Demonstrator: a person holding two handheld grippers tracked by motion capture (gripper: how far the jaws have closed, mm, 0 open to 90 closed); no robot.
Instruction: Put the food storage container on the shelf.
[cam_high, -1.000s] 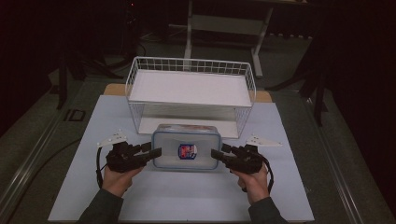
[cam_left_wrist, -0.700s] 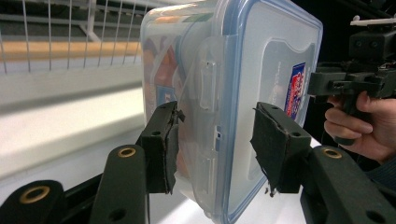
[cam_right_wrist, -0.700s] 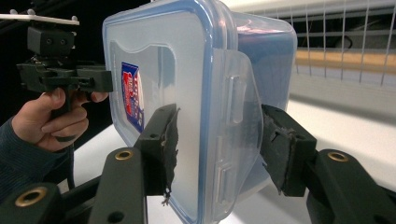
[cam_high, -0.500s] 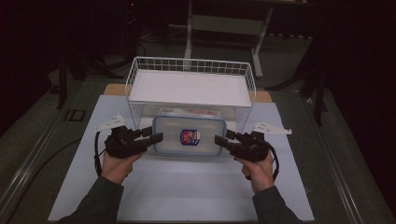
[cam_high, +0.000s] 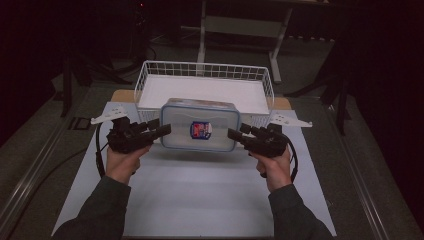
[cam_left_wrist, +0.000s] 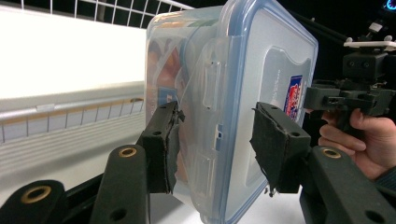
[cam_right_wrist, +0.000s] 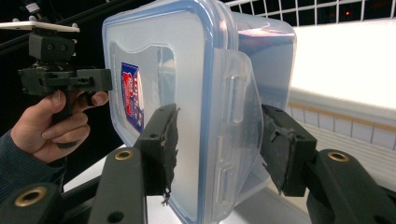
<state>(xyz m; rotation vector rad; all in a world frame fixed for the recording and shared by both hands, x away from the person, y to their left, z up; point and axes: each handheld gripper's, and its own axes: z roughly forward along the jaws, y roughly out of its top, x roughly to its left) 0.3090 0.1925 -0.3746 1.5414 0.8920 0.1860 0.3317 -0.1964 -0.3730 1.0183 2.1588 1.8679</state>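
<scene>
A clear plastic container (cam_high: 200, 125) with a blue-rimmed lid and a red-and-blue label hangs above the table, just in front of the white wire basket (cam_high: 205, 65). My left gripper (cam_high: 165, 130) is shut on its left end and my right gripper (cam_high: 232, 134) on its right end. In the left gripper view the jaws (cam_left_wrist: 217, 144) clamp the container (cam_left_wrist: 233, 70) over its side latch, with the right gripper (cam_left_wrist: 345, 93) beyond. In the right gripper view the jaws (cam_right_wrist: 217, 144) pinch the other latch end of the container (cam_right_wrist: 187, 70), and the left gripper (cam_right_wrist: 60, 79) shows behind it.
The basket has a white floor and stands at the back of a white mat (cam_high: 200, 200) that covers the table. Its front wall (cam_left_wrist: 70, 121) is close behind the container. Dark floor and a metal stand (cam_high: 240, 25) lie beyond the table.
Both grippers have lifted the container off the mat and carried it forward, up to the basket's front wall.
</scene>
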